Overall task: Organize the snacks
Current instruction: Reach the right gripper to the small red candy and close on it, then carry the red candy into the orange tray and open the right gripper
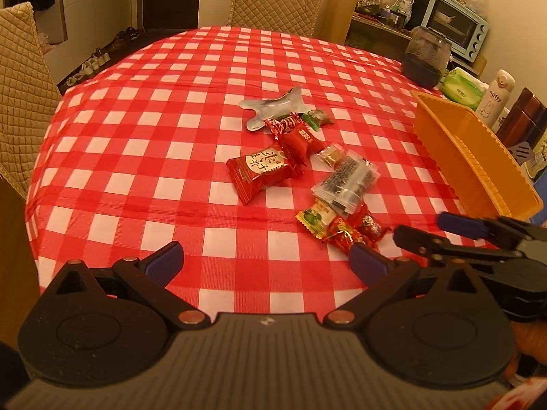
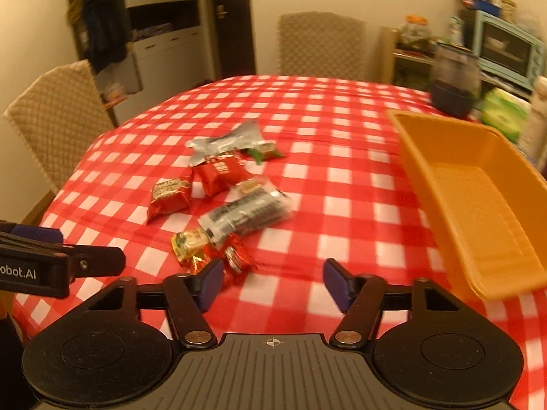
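Observation:
Several wrapped snacks lie in a loose pile on the red-and-white checked tablecloth [image 1: 143, 157]: a red packet [image 1: 261, 172], a clear packet with dark print [image 1: 348, 181], a silver pouch [image 1: 273, 107] and small red and green candies [image 1: 342, 230]. The pile also shows in the right wrist view [image 2: 225, 201]. An empty orange bin [image 1: 478, 160] stands to the right, also in the right wrist view [image 2: 478, 205]. My left gripper [image 1: 266, 263] is open above the near table. My right gripper [image 2: 268, 283] is open, its left finger just above the nearest candies [image 2: 236, 256].
Padded chairs [image 1: 20, 95] stand at the left and far sides. A dark jar [image 1: 425, 58], green tissue pack [image 1: 461, 90] and white bottle [image 1: 494, 97] stand beyond the bin. A blue toaster oven [image 1: 454, 24] sits on a shelf behind.

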Demonstrator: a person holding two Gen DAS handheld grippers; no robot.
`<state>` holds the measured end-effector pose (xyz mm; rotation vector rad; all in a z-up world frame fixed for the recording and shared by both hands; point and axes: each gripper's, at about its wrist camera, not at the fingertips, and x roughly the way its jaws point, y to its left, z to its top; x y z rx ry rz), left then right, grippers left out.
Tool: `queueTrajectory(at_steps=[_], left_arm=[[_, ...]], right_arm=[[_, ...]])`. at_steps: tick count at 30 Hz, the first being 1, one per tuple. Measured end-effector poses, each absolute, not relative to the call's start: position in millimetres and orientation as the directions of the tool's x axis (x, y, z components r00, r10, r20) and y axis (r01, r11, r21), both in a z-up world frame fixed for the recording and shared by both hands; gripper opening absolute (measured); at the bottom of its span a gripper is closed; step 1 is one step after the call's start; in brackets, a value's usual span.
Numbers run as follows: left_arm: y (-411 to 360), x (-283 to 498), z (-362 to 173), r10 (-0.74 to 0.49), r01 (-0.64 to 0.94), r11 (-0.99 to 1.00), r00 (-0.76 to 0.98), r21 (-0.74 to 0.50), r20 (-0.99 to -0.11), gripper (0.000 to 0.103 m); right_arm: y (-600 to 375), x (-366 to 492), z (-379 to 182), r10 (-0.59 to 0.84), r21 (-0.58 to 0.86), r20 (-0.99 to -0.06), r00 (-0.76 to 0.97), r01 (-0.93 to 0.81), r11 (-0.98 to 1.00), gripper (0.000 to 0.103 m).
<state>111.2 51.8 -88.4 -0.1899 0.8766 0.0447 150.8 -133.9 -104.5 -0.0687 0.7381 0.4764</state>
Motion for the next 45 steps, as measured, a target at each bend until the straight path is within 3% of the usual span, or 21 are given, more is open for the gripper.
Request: queueTrajectory(at_steps=[9, 12, 19, 25, 27, 32, 37, 40, 45], left_arm=[[58, 119, -104, -0.044, -0.134, 0.978, 0.617, -0.16, -0.786, 0.102], [58, 120, -107, -0.05, -0.134, 0.977, 0.61, -0.165, -0.791, 0.102], [45, 123, -107, -0.112, -0.094, 0.972, 0.621, -0.216, -0.776, 0.101], [21, 133, -111, -0.182, -0.034, 0.965, 0.629, -0.26, -0.755, 0.073], [12, 137, -112, -0.201, -0.01, 0.964, 0.63, -0.267, -0.75, 0.057], [-5, 148, -119, -0.209, 0.005, 0.965, 0.617, -0.262, -0.758, 0.042], [-13, 156, -124, -0.173, 0.004, 0.976, 0.626, -0.218, -0.761, 0.034], [-16, 159, -125, -0.138, 0.014, 0.986, 0.632, -0.168, -0.762, 0.022], [-16, 154, -124, -0.133, 0.032, 0.989, 0.631, -0.146, -0.765, 0.019]], right_arm=[[-105, 172, -124, 0.41, 0.033, -0.699, 0.586, -0.547, 0.837, 0.041], [-103, 174, -126, 0.419, 0.04, -0.698, 0.581, -0.552, 0.833, 0.021], [-130, 168, -116, 0.358, 0.06, -0.691, 0.629, -0.443, 0.894, 0.019], [-166, 158, -117, 0.289, 0.09, -0.698, 0.656, -0.32, 0.943, 0.019], [-174, 157, -117, 0.277, 0.093, -0.7, 0.659, -0.3, 0.949, 0.019], [-181, 156, -119, 0.271, 0.1, -0.7, 0.661, -0.285, 0.953, 0.019], [-178, 157, -120, 0.28, 0.106, -0.697, 0.66, -0.292, 0.951, 0.019], [-174, 157, -120, 0.286, 0.106, -0.697, 0.658, -0.3, 0.948, 0.019], [-171, 155, -119, 0.29, 0.105, -0.689, 0.664, -0.305, 0.947, 0.019]])
